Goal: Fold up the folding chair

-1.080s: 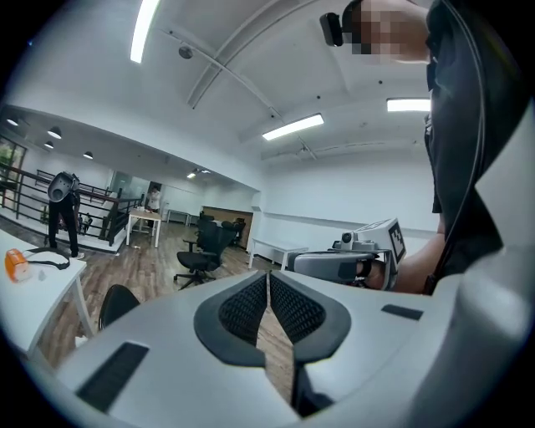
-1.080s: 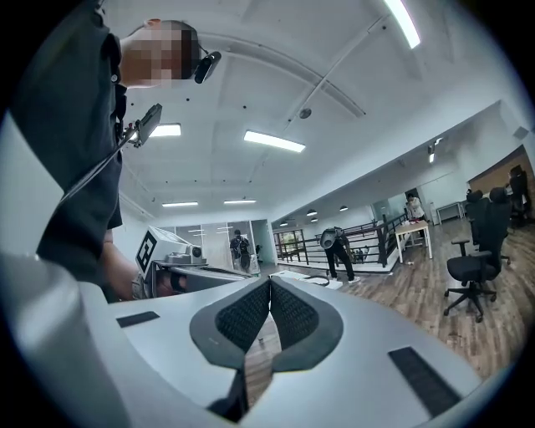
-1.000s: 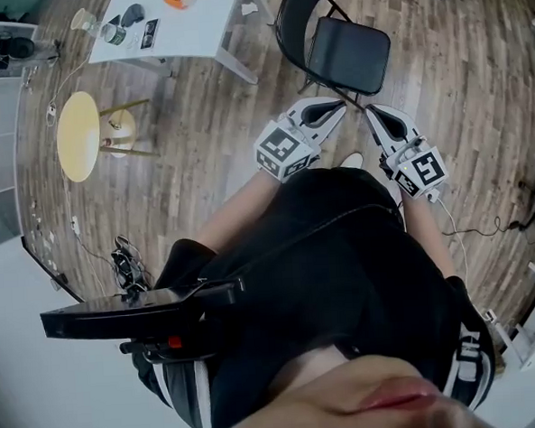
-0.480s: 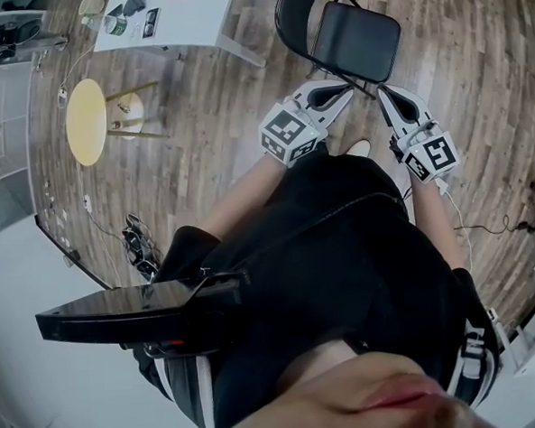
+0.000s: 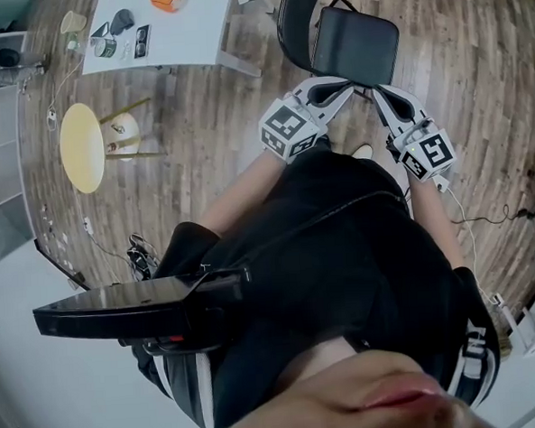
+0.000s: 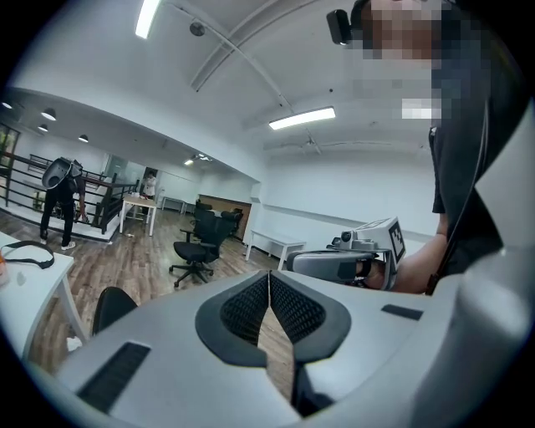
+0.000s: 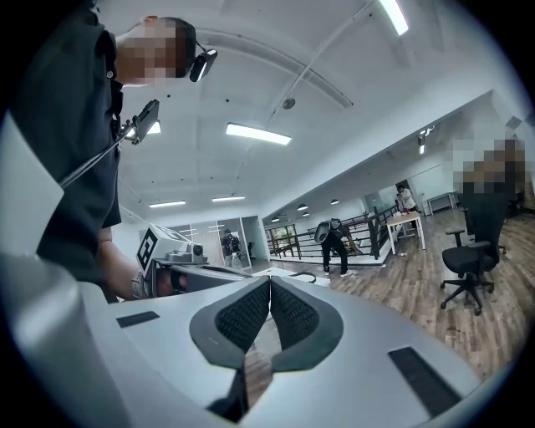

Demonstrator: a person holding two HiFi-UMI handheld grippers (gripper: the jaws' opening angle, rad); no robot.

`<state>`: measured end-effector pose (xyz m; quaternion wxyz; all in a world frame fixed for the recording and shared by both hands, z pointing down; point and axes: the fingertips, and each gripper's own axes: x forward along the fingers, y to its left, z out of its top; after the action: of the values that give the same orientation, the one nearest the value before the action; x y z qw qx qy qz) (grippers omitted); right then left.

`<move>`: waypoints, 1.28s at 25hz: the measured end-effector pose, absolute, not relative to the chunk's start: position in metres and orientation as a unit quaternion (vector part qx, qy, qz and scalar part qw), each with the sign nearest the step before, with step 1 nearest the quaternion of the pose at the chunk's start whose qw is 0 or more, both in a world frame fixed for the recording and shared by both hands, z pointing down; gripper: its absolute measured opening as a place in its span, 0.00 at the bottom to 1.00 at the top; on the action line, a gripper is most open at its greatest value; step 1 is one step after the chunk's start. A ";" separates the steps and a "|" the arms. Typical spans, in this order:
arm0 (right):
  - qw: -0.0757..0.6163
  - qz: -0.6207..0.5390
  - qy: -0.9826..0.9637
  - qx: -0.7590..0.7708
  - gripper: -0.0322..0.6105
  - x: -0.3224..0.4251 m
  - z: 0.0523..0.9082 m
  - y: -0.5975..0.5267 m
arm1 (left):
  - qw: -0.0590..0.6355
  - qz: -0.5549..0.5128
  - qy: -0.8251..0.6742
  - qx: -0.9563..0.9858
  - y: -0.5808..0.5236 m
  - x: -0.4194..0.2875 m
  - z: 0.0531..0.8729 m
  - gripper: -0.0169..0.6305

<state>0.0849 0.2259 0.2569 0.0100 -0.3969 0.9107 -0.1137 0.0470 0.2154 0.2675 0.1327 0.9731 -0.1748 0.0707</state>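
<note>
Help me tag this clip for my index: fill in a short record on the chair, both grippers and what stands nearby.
chair: black folding chair, unfolded, standing upright
left gripper: jaws together, nothing between them
right gripper: jaws together, nothing between them
gripper position: both tips close to the seat's near edge; contact cannot be told
nearby: white table, small yellow round table
fold: not yet begun
</note>
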 end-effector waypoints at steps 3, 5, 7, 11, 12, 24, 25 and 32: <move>0.004 -0.117 0.907 -0.404 0.07 0.061 0.258 0.193 | 0.131 0.068 -0.168 0.975 0.181 0.027 0.268 0.04; 0.002 -0.119 0.904 -0.410 0.07 0.051 0.257 0.173 | 0.133 0.065 -0.168 0.975 0.160 0.016 0.268 0.04; 0.001 -0.123 0.901 -0.417 0.07 0.041 0.260 0.156 | 0.135 0.065 -0.165 0.975 0.140 0.004 0.271 0.04; -0.006 -0.137 0.890 -0.434 0.07 0.027 0.273 0.130 | 0.141 0.071 -0.165 0.974 0.103 -0.023 0.281 0.04; -0.008 -0.141 0.888 -0.438 0.07 0.025 0.276 0.125 | 0.143 0.074 -0.169 0.972 0.094 -0.029 0.284 0.04; -0.017 -0.209 0.860 -0.465 0.07 0.067 0.326 0.098 | 0.194 0.132 -0.223 0.946 0.035 -0.050 0.335 0.04; -0.019 -0.214 0.860 -0.463 0.07 0.072 0.333 0.095 | 0.199 0.142 -0.228 0.942 0.032 -0.050 0.342 0.04; -0.032 -0.268 0.851 -0.449 0.07 0.114 0.413 0.059 | 0.252 0.216 -0.285 0.899 -0.013 -0.057 0.405 0.07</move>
<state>0.1137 0.0590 0.4134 -0.0322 -0.4493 0.8515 -0.2684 -0.0574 -0.0129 0.4045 0.2519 0.8991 -0.2855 0.2162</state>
